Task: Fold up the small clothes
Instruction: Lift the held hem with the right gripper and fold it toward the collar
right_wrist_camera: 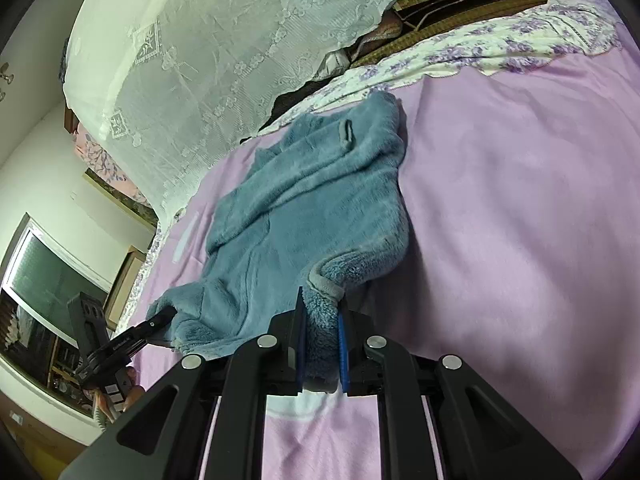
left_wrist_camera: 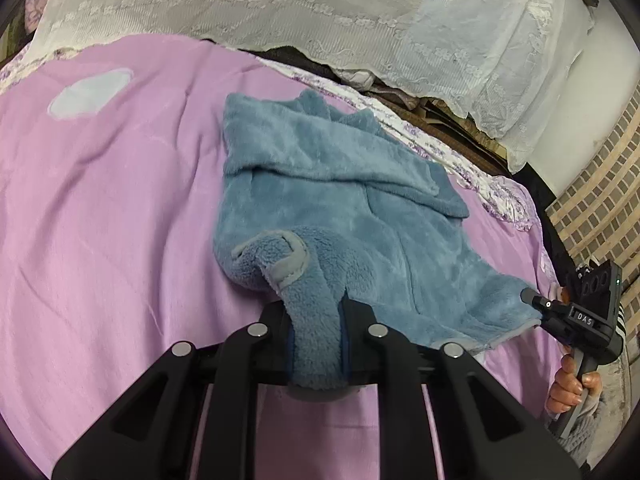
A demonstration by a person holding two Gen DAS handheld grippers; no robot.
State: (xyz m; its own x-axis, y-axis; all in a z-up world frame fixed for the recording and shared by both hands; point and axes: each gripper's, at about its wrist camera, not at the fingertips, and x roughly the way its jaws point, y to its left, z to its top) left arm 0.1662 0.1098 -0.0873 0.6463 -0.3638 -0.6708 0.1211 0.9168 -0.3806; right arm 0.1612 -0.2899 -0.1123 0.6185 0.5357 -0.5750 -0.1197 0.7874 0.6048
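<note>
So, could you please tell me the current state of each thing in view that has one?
Blue fleece garment: partly folded on the bed, near edge lifted at two corners.
Left gripper: shut on one grey-trimmed corner.
Right gripper: shut on the other corner.
Pink bedspread: spread out, lightly wrinkled.
Lace cover: draped over the pile behind.

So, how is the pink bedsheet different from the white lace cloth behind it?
The pink bedsheet is plain and opaque, while the white lace cloth is thin and embroidered with flowers. The bedsheet lies flat under the blue fleece garment; the lace cloth is draped over things behind the bed. Both are fabric covers.
</note>
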